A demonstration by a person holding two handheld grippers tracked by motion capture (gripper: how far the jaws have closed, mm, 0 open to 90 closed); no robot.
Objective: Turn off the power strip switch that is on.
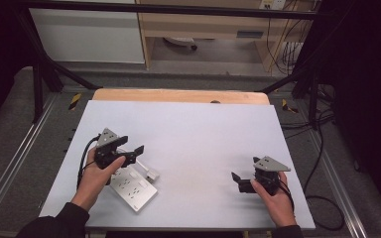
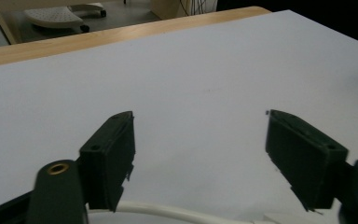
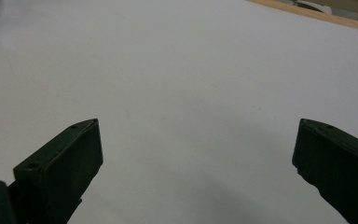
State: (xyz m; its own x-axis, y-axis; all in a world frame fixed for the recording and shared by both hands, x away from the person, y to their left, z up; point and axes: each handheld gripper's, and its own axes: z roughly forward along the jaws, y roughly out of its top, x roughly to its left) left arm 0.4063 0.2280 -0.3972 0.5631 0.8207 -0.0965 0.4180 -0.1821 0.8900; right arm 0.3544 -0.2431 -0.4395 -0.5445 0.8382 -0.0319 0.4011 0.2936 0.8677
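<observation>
Now the left gripper (image 1: 138, 154) hangs with jaws apart just above the power strip (image 1: 133, 187) and its white cord (image 2: 168, 211); the right gripper (image 1: 238, 181) waits open; lift straight up, clear of the cord.

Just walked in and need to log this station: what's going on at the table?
A person sits at a white table with a black two-jaw gripper in each hand. The left gripper hovers with open jaws over a white power strip and its white cable; nothing is between the jaws. The right gripper rests near the table's right side, jaws open and holding nothing, with bare tabletop ahead of it.
</observation>
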